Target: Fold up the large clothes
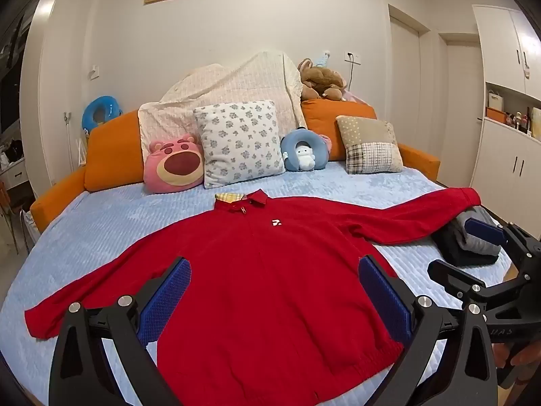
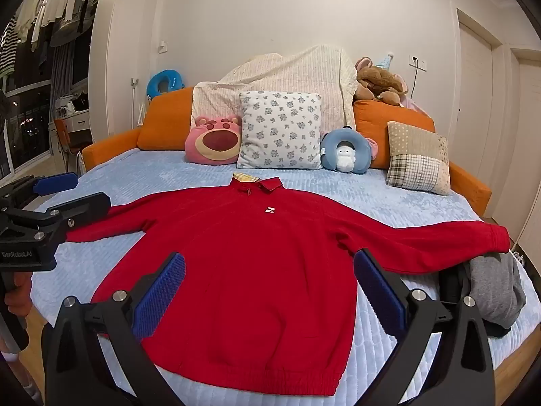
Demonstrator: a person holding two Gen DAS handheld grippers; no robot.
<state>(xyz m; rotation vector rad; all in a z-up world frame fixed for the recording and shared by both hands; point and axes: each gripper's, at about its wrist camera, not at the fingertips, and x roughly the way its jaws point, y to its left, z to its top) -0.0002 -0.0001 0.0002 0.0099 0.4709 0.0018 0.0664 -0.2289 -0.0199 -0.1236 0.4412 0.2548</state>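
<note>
A red sweater (image 1: 267,270) lies flat, front up, on the light blue bed (image 1: 101,223), sleeves spread to both sides, collar toward the pillows. It also shows in the right wrist view (image 2: 257,253). My left gripper (image 1: 274,274) is open and empty, held above the sweater's lower body. My right gripper (image 2: 270,270) is open and empty too, above the sweater's lower right part. The right gripper shows at the right edge of the left wrist view (image 1: 466,247), and the left gripper at the left edge of the right wrist view (image 2: 71,191).
A dark and grey pile of clothes (image 2: 487,291) lies at the bed's right edge under the right sleeve end. Pillows and plush toys (image 1: 236,142) line the orange headboard (image 1: 115,152). White cupboards (image 1: 507,135) stand at the right.
</note>
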